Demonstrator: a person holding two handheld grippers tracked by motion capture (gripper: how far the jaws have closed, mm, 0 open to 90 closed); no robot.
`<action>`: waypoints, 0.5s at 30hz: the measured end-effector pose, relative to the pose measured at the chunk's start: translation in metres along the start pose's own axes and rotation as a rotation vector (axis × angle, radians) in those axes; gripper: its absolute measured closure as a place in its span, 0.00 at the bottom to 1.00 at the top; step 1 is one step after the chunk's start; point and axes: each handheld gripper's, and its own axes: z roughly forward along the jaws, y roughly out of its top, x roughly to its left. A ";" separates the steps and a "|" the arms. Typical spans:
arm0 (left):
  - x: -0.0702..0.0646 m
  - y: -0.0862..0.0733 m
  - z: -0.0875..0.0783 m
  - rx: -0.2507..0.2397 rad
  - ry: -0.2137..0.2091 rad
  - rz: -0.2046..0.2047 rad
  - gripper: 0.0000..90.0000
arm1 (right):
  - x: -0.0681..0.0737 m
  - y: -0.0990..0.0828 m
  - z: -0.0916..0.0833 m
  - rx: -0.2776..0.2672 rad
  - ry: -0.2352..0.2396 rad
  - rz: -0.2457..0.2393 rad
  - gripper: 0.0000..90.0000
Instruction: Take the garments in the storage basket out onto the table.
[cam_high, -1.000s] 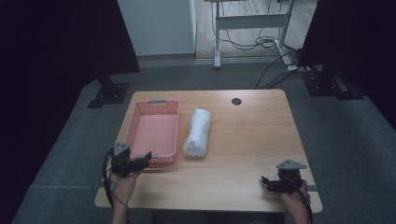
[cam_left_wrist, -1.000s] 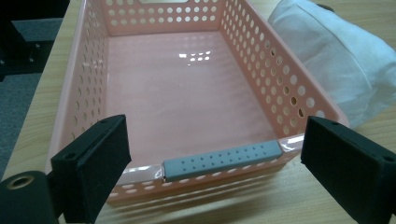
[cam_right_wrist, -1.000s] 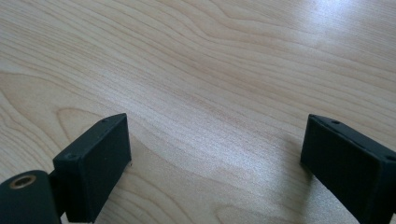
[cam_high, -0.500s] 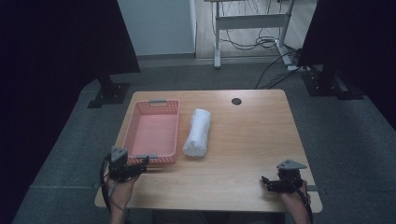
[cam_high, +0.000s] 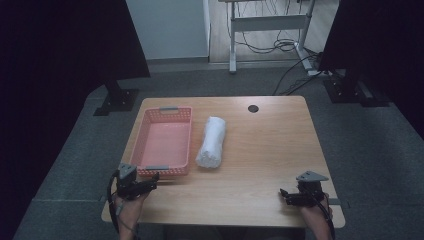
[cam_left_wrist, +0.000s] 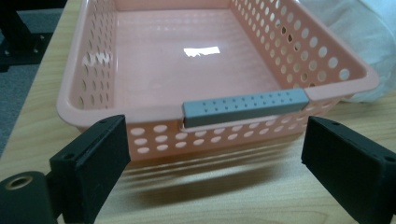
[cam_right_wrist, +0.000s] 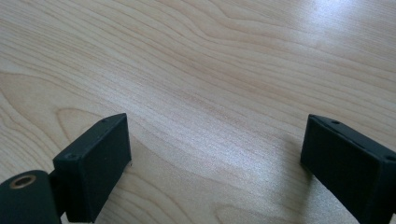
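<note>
A pink perforated basket (cam_high: 137, 145) (cam_left_wrist: 210, 135) with grey handles sits on the left half of the wooden table, with nothing in it. A rolled white towel (cam_high: 211, 141) (cam_left_wrist: 369, 32) lies just right of the basket. My left gripper (cam_high: 153, 179) (cam_left_wrist: 215, 175) is at the table's near left, open, its jaws just short of the basket's near wall and grey handle (cam_left_wrist: 245, 107), nothing between them. My right gripper (cam_high: 284, 196) (cam_right_wrist: 215, 175) rests low over bare wood at the near right, open and holding nothing.
A round dark grommet (cam_high: 253, 108) sits in the tabletop near the far edge. Black stands (cam_high: 116, 97) and a desk frame with cables (cam_high: 270, 25) are on the floor beyond the table. Bare wood (cam_high: 260, 150) spreads across the right half.
My left gripper has sunk lower and drawn back toward the table's near edge, away from the basket's near-left corner. The right gripper has stayed put.
</note>
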 end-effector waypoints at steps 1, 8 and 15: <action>0.000 -0.001 0.001 0.002 0.000 -0.001 0.08 | 0.000 0.000 0.000 0.000 0.000 0.000 0.09; 0.000 -0.010 0.003 0.015 -0.001 -0.006 0.08 | 0.000 0.000 0.000 0.001 0.000 0.001 0.09; -0.001 -0.016 0.008 0.028 -0.005 -0.007 0.08 | 0.000 0.000 0.000 0.000 -0.001 0.001 0.09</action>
